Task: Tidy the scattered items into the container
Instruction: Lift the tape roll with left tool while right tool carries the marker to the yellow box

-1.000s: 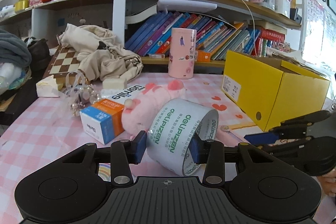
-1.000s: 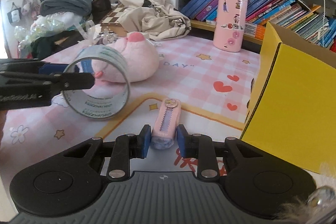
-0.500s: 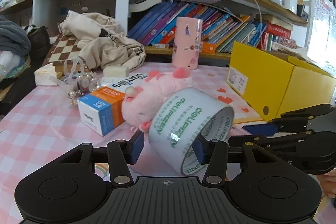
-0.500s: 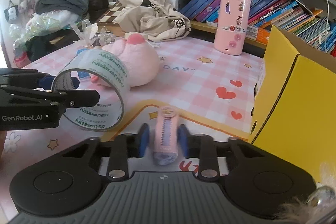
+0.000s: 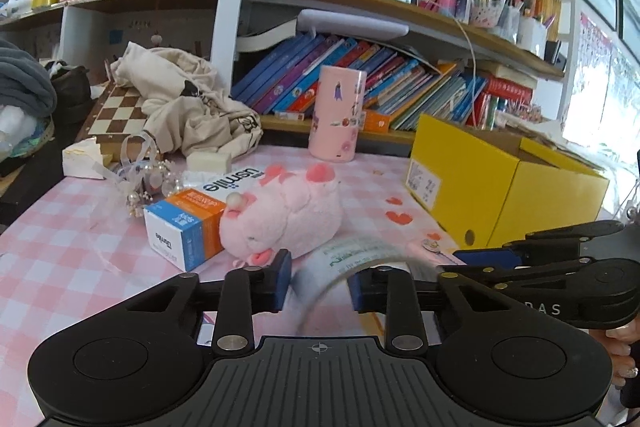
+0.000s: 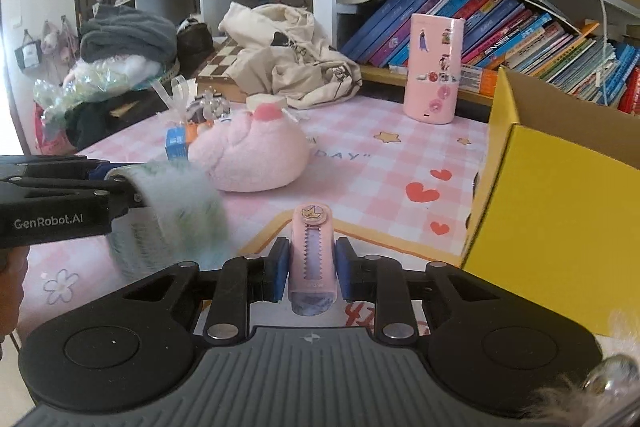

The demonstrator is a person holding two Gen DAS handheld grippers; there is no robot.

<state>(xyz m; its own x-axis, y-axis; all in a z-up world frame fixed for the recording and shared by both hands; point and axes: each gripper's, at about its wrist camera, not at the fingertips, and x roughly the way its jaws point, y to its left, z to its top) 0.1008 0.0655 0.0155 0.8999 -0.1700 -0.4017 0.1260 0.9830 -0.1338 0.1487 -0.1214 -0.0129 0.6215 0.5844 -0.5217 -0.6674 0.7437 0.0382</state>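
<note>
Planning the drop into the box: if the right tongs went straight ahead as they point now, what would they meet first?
Probably the bare tablecloth; the yellow box sits off to the right, though depth is unclear.

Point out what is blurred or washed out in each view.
Left wrist view: the tape roll is smeared by motion blur, and the window at the right edge is blown out white. Right wrist view: the same roll is a streaky smear, while the pink clip in the right gripper is sharp.
</note>
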